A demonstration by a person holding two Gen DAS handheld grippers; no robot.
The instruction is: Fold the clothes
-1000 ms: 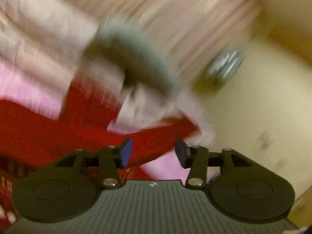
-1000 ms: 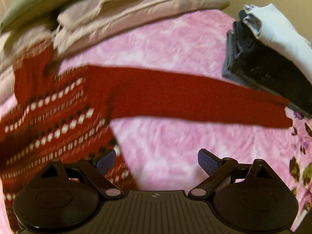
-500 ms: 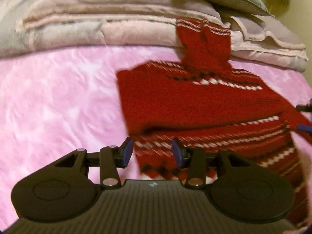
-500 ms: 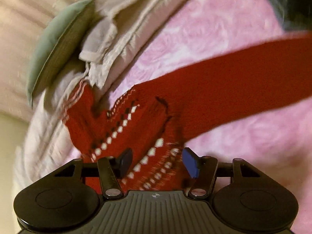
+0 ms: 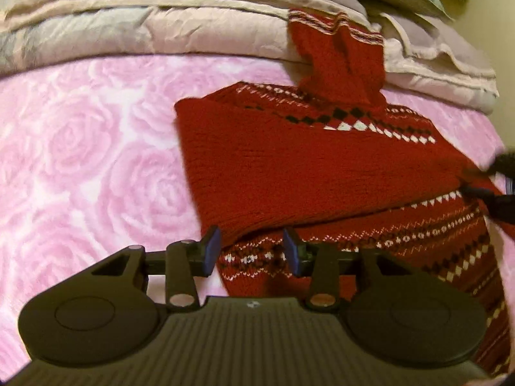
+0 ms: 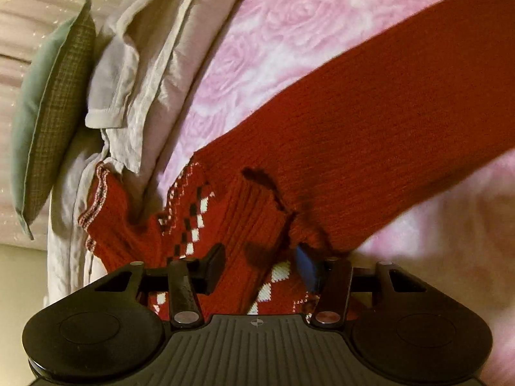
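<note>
Both grippers had dropped toward the red sweater (image 5: pixel 289 167) as their jaws narrowed. The right gripper (image 6: pixel 260 267) had knit bunched between its closing jaws, the left gripper (image 5: pixel 251 251) stood unclenched at the edge; each should probably bite deep before lifting.

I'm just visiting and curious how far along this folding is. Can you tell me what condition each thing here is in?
Red sweater: partly folded, one sleeve laid across it.
Other sleeve: stretched straight over the pink bedspread.
Beige blankets: folded, stacked.
Left gripper: jaws apart, over the sweater's hem.
Right gripper: jaws have just been closing, knit bunched between them.
</note>
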